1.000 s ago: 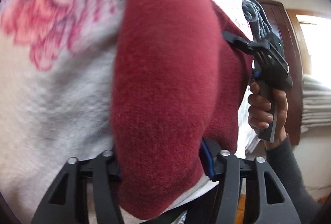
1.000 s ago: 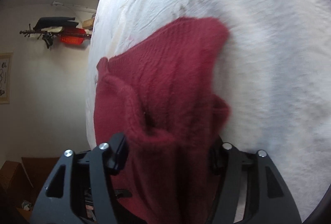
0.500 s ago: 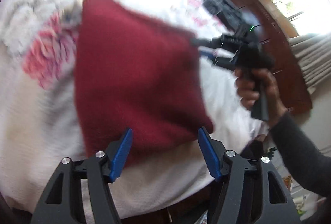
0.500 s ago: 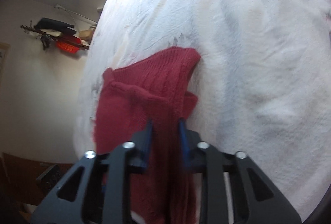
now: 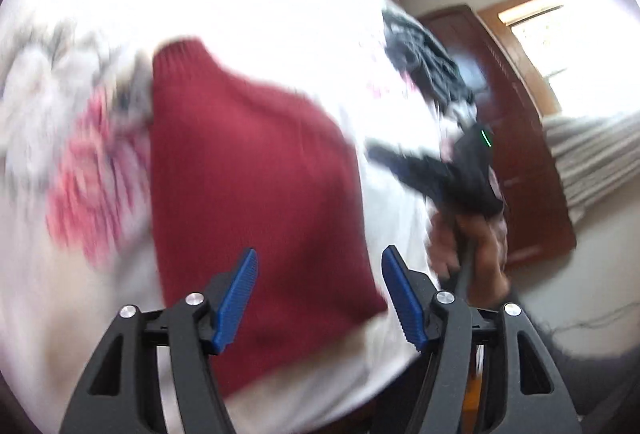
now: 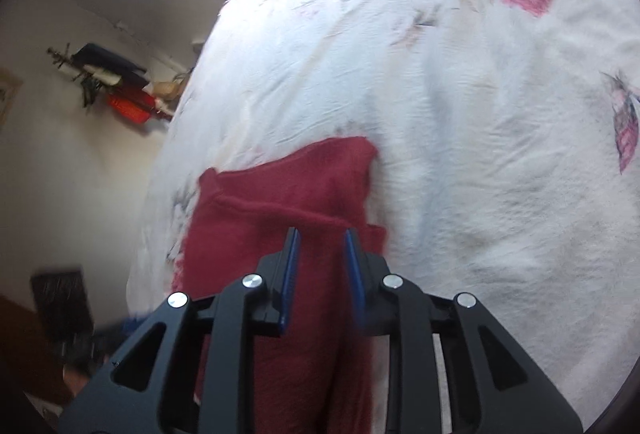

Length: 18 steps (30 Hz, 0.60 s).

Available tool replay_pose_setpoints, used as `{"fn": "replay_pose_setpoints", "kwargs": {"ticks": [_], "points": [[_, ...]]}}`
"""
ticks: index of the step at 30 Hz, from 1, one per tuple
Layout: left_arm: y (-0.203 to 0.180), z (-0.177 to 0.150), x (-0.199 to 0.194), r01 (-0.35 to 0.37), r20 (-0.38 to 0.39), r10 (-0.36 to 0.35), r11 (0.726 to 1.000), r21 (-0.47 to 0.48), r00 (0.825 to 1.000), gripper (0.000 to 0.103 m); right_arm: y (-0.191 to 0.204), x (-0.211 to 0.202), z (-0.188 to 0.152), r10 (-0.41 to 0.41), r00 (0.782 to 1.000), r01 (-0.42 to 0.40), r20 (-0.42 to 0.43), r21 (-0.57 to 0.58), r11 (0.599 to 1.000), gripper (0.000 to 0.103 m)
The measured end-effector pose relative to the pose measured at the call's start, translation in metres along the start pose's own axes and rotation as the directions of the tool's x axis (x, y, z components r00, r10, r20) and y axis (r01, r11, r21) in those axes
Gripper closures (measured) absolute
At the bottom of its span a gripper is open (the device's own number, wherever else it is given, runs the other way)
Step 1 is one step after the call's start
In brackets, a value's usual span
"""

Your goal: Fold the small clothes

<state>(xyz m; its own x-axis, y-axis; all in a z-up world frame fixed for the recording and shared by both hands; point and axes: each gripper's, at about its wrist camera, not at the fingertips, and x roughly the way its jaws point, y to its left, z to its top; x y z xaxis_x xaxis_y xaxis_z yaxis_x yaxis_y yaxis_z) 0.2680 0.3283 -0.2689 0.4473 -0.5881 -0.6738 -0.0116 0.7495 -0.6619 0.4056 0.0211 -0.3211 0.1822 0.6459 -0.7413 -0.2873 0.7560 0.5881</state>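
Note:
A dark red knitted garment point(image 5: 256, 193) lies flat and folded on the white flowered bedspread point(image 5: 240, 13). My left gripper point(image 5: 318, 274) hovers just above its near edge, open, blue pads wide apart with nothing between them. The right gripper point(image 5: 384, 159), held by a hand point(image 5: 476, 250), is at the garment's right edge, blurred. In the right wrist view the right gripper point(image 6: 320, 254) hangs over the red garment point(image 6: 280, 201). Its blue pads stand a narrow gap apart, and the cloth lies flat below with no fabric pinched.
A dark pile of clothes point(image 5: 424, 61) sits on the far right of the bed, in front of a brown wooden door point(image 5: 516, 137). The bedspread point(image 6: 480, 113) stretches wide and bare to the right of the garment. The bed's edge runs close along the garment's left side in the right wrist view.
A second ago both grippers had the raised red garment between their fingers. It now lies flat; the left gripper has let go and drawn back, and the right gripper's jaws have narrowed.

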Motion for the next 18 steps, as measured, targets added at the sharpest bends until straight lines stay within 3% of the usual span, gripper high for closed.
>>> {"fn": "replay_pose_setpoints", "kwargs": {"ticks": [3, 5, 7, 10, 12, 15, 17, 18], "points": [[0.021, 0.026, 0.04, -0.06, -0.071, 0.058, 0.998, -0.028, 0.996, 0.04, 0.018, 0.03, -0.003, -0.036, 0.994, 0.027, -0.107, -0.086, 0.996, 0.088], [0.03, 0.035, 0.063, -0.095, -0.11, 0.091, 0.995, -0.035, 0.99, 0.045, 0.011, 0.054, -0.003, -0.135, 0.978, 0.117, -0.157, -0.122, 0.986, 0.103], [0.028, 0.039, 0.07, -0.115, -0.112, 0.109, 0.992, -0.045, 0.988, 0.048, -0.001, 0.065, 0.0, -0.156, 0.972, 0.137, -0.175, -0.114, 0.984, 0.103], [0.007, 0.032, 0.063, -0.149, -0.1, 0.149, 0.989, 0.005, 0.984, 0.047, 0.004, 0.05, 0.004, -0.142, 0.976, 0.127, -0.163, -0.1, 0.987, 0.103], [0.002, 0.028, 0.046, -0.101, -0.063, 0.102, 0.995, 0.016, 0.993, 0.047, 0.022, 0.032, 0.001, -0.13, 0.982, 0.111, -0.138, -0.137, 0.984, 0.096], [-0.002, 0.003, 0.035, -0.047, -0.034, 0.048, 0.999, 0.013, 0.998, 0.047, 0.043, 0.003, -0.029, -0.104, 0.983, 0.071, -0.149, -0.208, 0.976, 0.096], [0.001, -0.01, 0.046, -0.071, -0.065, 0.072, 0.997, 0.014, 0.995, 0.047, 0.046, 0.011, -0.054, -0.132, 0.97, 0.08, -0.206, -0.243, 0.967, 0.096], [0.006, -0.014, 0.057, -0.101, -0.087, 0.102, 0.995, 0.015, 0.991, 0.048, 0.043, 0.017, -0.063, -0.171, 0.959, 0.109, -0.224, -0.264, 0.958, 0.1]]}}
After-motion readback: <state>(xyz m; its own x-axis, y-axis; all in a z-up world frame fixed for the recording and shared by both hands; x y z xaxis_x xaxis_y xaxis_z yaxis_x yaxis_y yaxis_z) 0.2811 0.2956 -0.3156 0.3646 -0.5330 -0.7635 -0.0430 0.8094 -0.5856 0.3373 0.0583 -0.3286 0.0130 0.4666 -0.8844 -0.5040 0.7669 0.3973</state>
